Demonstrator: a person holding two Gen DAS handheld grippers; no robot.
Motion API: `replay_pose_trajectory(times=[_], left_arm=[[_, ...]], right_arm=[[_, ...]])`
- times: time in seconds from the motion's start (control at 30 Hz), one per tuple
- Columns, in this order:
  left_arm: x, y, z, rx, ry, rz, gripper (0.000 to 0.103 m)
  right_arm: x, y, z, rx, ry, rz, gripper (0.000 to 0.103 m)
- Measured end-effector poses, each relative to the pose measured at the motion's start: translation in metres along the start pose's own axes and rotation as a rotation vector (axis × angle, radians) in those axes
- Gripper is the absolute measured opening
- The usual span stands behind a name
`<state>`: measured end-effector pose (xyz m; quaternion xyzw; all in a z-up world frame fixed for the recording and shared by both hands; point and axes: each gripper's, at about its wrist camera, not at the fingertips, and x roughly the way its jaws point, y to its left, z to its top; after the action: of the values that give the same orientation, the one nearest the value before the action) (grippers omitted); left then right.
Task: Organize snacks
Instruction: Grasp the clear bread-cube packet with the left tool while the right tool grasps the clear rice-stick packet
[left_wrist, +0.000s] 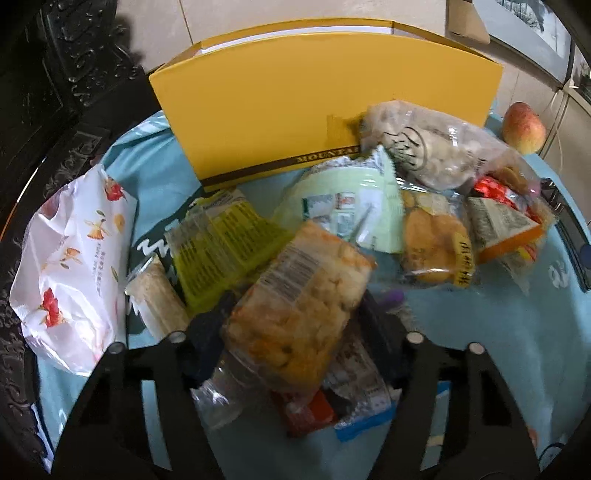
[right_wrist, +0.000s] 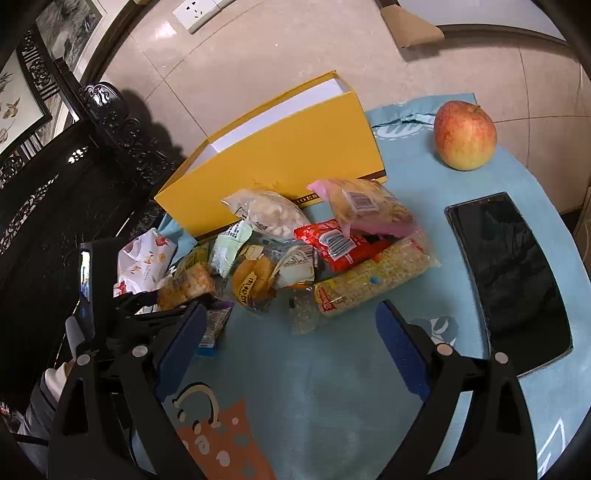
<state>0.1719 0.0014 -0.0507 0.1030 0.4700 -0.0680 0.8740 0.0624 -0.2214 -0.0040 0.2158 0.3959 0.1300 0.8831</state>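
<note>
My left gripper (left_wrist: 295, 325) is shut on a clear packet of orange puffed rice cakes (left_wrist: 299, 299) and holds it over the snack pile; the same packet shows in the right wrist view (right_wrist: 184, 286). The open yellow box (left_wrist: 325, 107) stands behind the pile, and it also shows in the right wrist view (right_wrist: 280, 155). In the pile lie a bag of white nuts (right_wrist: 266, 214), a red packet (right_wrist: 340, 243), a pink packet (right_wrist: 365, 206), a long grain bar (right_wrist: 376, 277) and a bun packet (right_wrist: 255, 280). My right gripper (right_wrist: 291, 343) is open and empty in front of the pile.
A white flowered bag (left_wrist: 74, 258) lies at the left. An apple (right_wrist: 464, 136) sits at the back right and a black phone (right_wrist: 509, 273) lies at the right on the blue cloth (right_wrist: 332, 398). Dark carved furniture (right_wrist: 55, 206) stands on the left.
</note>
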Motion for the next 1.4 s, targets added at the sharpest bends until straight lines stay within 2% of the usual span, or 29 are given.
replay_pose_trajectory(times=[0.03,0.13,0.23,0.4,0.5,0.63,0.7,0.77,0.87,0.97,1.03,1.07,1.13,1.2,1.27,1.33,1.4], left_arm=[[-0.003,-0.001,-0.001,0.003,-0.001,-0.002,0.053],[-0.019,0.0,-0.003,-0.019,-0.028,0.006,0.053],[-0.041,0.005,-0.003,-0.069,-0.074,-0.029,0.052],[-0.084,0.005,-0.013,-0.155,-0.181,-0.077,0.052],[-0.093,0.006,-0.022,-0.216,-0.206,-0.137,0.052],[-0.087,-0.001,-0.035,-0.227,-0.213,-0.106,0.051],[-0.081,0.0,-0.039,-0.246,-0.224,-0.107,0.05],[-0.077,0.001,-0.042,-0.253,-0.248,-0.106,0.05],[-0.076,0.001,-0.043,-0.247,-0.277,-0.106,0.05],[-0.074,0.0,-0.043,-0.234,-0.294,-0.113,0.05],[-0.073,0.0,-0.042,-0.229,-0.29,-0.127,0.05],[-0.073,0.0,-0.042,-0.23,-0.29,-0.135,0.05],[-0.073,0.001,-0.043,-0.237,-0.29,-0.141,0.05],[-0.073,0.002,-0.043,-0.243,-0.293,-0.145,0.05],[-0.072,0.002,-0.044,-0.245,-0.292,-0.148,0.05],[-0.072,0.002,-0.045,-0.239,-0.293,-0.146,0.05],[-0.073,0.001,-0.045,-0.239,-0.296,-0.147,0.05]], right_arm=[[-0.001,0.001,0.0,-0.004,-0.002,0.003,0.093],[-0.002,0.003,0.0,-0.022,-0.002,0.004,0.093],[-0.002,-0.002,0.002,-0.021,-0.001,-0.008,0.093],[0.003,-0.02,0.005,0.022,0.013,-0.081,0.097],[0.013,-0.005,-0.001,-0.089,0.014,-0.166,0.097],[0.023,0.008,-0.005,-0.185,0.04,-0.239,0.097],[0.025,-0.001,-0.005,-0.124,0.064,-0.219,0.097],[0.025,-0.014,-0.003,-0.043,0.073,-0.242,0.096],[0.024,-0.022,0.003,-0.003,0.053,-0.315,0.083],[0.026,-0.031,0.01,0.075,0.041,-0.351,0.081],[0.033,-0.034,0.014,0.124,0.049,-0.367,0.075],[0.039,-0.034,0.016,0.135,0.063,-0.382,0.071],[0.045,-0.031,0.018,0.136,0.051,-0.403,0.07],[0.048,-0.022,0.022,0.112,0.049,-0.44,0.064],[0.051,-0.017,0.023,0.096,0.055,-0.474,0.064],[0.054,-0.026,0.028,0.185,0.123,-0.447,0.064],[0.057,-0.034,0.03,0.251,0.152,-0.408,0.064]])
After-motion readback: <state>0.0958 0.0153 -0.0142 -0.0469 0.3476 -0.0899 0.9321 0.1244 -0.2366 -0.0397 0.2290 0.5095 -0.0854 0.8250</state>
